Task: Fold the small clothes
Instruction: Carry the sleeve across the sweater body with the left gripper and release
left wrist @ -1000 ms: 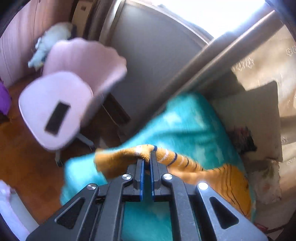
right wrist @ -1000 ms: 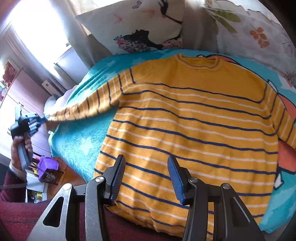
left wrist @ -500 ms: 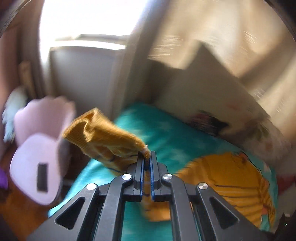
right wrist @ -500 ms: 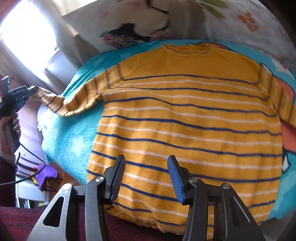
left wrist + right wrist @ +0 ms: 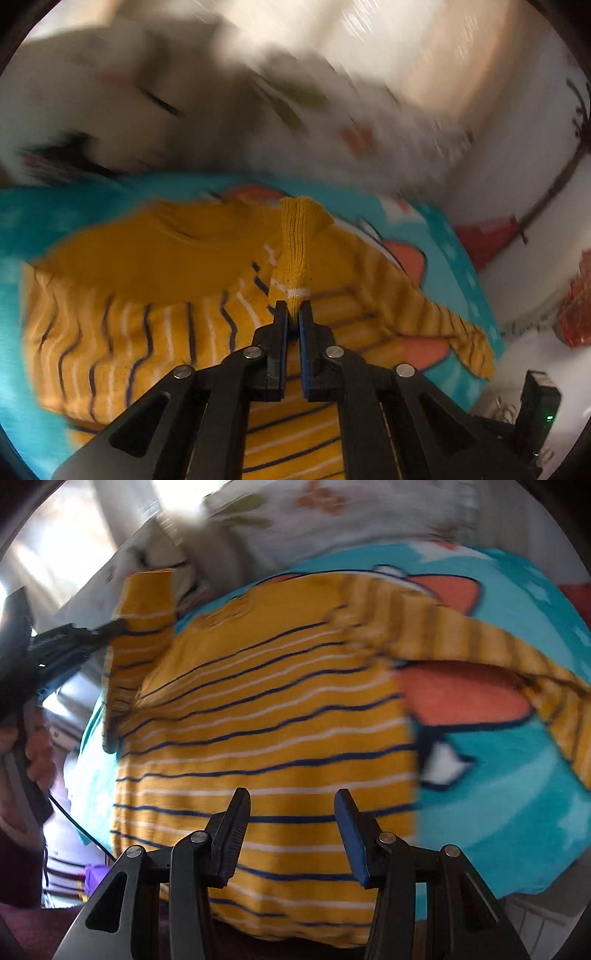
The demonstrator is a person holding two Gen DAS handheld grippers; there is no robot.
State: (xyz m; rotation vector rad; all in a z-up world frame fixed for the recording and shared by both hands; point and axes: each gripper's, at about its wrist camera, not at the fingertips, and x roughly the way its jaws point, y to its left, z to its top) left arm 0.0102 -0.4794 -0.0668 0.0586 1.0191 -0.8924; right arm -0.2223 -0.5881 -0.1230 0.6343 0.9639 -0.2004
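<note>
On the bed's teal blanket a yellow striped sweater lies flat, front up, its far sleeve stretched out to the side. Left tongs are clamped on the cuff of the near sleeve, held lifted above the sweater's chest. Right tongs hover over the lower hem, spread apart and gripping nothing. The step in hand looks like folding the first sleeve inward. Next, the cuff likely needs laying flat across the chest and letting go, then the same for the other sleeve.
</note>
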